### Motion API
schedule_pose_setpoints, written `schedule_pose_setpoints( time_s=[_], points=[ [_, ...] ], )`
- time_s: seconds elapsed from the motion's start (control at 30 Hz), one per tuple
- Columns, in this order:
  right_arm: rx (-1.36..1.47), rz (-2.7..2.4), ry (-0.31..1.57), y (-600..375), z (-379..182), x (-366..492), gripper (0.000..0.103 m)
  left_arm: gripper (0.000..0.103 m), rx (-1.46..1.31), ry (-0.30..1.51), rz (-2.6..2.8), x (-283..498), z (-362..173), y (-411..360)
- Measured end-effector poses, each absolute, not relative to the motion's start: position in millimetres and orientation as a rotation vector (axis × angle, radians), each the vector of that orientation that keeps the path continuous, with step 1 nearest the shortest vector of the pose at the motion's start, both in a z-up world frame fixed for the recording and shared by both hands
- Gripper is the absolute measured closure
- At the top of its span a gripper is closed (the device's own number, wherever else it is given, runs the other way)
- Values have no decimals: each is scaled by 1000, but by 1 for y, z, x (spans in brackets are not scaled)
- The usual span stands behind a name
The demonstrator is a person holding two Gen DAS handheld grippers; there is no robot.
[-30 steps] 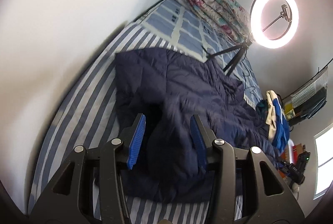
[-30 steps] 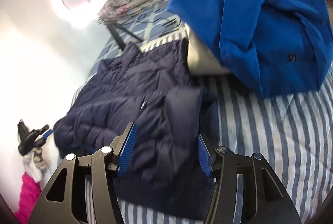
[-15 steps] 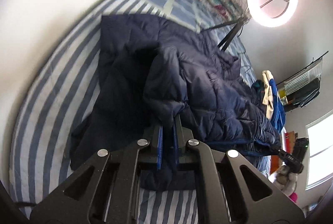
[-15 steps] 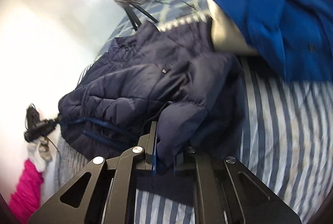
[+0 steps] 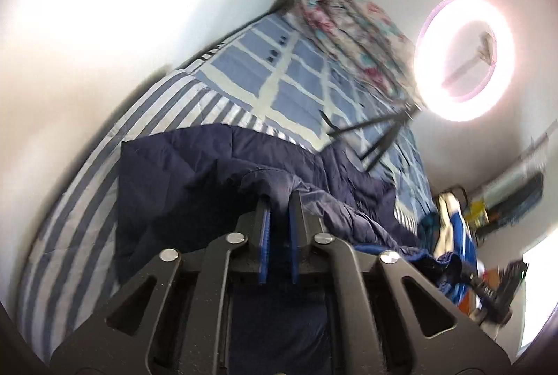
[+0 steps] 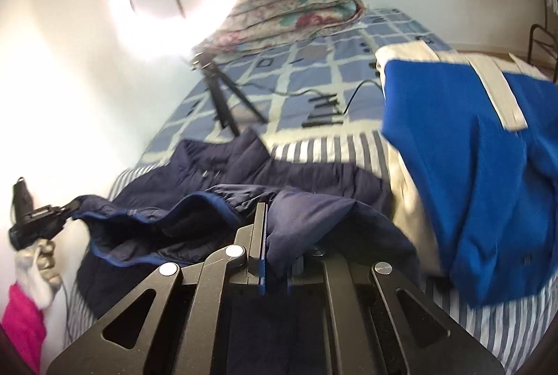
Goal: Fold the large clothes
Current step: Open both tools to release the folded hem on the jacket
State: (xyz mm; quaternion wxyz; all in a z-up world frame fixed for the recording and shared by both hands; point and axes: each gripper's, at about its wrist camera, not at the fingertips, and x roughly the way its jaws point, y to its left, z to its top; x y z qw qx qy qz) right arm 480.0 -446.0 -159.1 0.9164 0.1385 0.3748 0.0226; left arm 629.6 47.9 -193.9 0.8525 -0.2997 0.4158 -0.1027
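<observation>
left gripper (image 5: 279, 200): jaws narrow and opening, fold of navy puffer jacket (image 5: 209, 165) pinched between blue pads. right gripper (image 6: 275, 218): clamped tight on jacket hem, fabric draped over right finger. jacket bulk ahead of both on striped bedsheet (image 6: 314, 148); blue garment (image 6: 470, 148) right of right gripper.

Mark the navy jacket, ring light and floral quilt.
navy jacket (image 6: 314, 172): right wrist view, quilted back panel.
ring light (image 5: 464, 57): left wrist view, glowing ring.
floral quilt (image 6: 296, 5): right wrist view, folded stack's side.
</observation>
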Motion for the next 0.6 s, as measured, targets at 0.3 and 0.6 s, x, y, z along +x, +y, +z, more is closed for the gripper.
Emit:
schedule_pose_setpoints(
  time_s=[0.3,0.6],
  points=[
    [198,6,805,-437,-159,501,50,46,-484,839,-159,632,-187,49],
    [157,-26,841,-454,-176,420,50,46,-237,984,-105,600,-239,70]
  ],
)
